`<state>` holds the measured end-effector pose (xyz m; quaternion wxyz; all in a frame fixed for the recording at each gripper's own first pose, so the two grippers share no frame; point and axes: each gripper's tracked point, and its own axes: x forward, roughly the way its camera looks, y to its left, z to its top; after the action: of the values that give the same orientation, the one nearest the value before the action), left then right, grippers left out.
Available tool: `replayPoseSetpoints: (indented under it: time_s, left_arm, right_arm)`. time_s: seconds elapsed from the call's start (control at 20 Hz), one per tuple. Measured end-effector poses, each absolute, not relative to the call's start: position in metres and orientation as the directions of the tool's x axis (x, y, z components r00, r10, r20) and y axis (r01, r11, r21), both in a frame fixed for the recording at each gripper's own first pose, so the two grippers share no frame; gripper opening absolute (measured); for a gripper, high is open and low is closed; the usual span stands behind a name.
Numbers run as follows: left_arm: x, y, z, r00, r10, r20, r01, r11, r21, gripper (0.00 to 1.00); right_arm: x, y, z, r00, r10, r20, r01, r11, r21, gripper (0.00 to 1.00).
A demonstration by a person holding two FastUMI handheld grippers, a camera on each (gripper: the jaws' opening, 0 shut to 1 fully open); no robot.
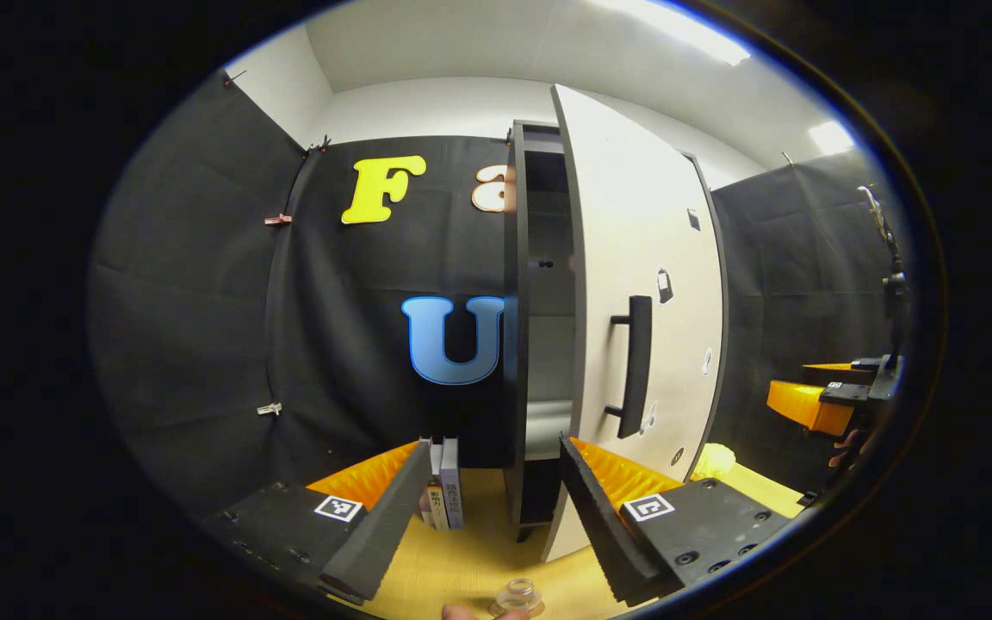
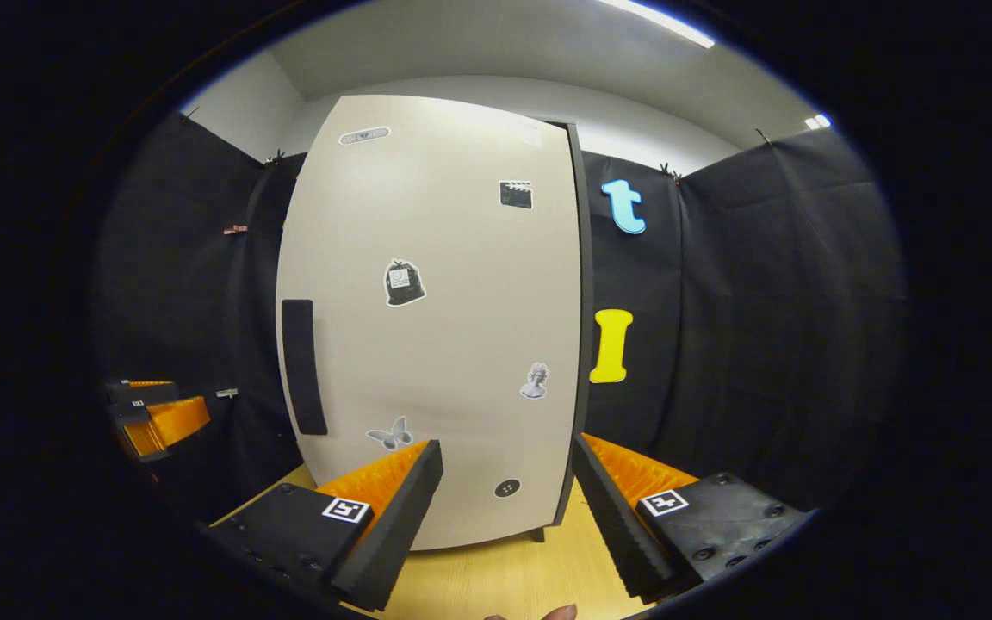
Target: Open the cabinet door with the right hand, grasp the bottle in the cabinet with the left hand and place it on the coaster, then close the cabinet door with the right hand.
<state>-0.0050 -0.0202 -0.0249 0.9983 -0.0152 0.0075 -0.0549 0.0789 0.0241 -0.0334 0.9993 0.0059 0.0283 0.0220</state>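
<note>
The cabinet [image 1: 515, 344] stands on the wooden table with its cream door [image 1: 634, 258] swung partly open, showing a dark inside with a pale shelf. The black bar handle [image 1: 636, 366] is on the door's front. My left gripper [image 1: 494, 448] is open in front of the gap, with nothing between its fingers. Below it, at the view's bottom edge, sits the top of a small clear bottle [image 1: 517, 594]. In the right gripper view, my right gripper [image 2: 508, 446] is open and faces the door [image 2: 436, 327], a little right of the handle [image 2: 304, 366] and apart from it.
Upright books [image 1: 444, 491] lean by the cabinet's left side. A yellow thing [image 1: 714, 461] lies on the table [image 1: 461, 568] behind the door. The other gripper [image 1: 840, 396] is at the far right of the left gripper view, and at the far left [image 2: 151, 418] of the right gripper view.
</note>
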Motion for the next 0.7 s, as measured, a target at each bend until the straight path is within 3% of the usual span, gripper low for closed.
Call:
replayPoseSetpoints:
  time_s: [0.7]
  left_arm:
    - [-0.011, -0.033, -0.023, 0.993, -0.117, -0.001, 0.117, 0.993, -0.020, 0.94]
  right_arm:
    - [0.065, 0.016, -0.039, 0.998, 0.054, -0.045, -0.055, 0.998, -0.018, 0.98]
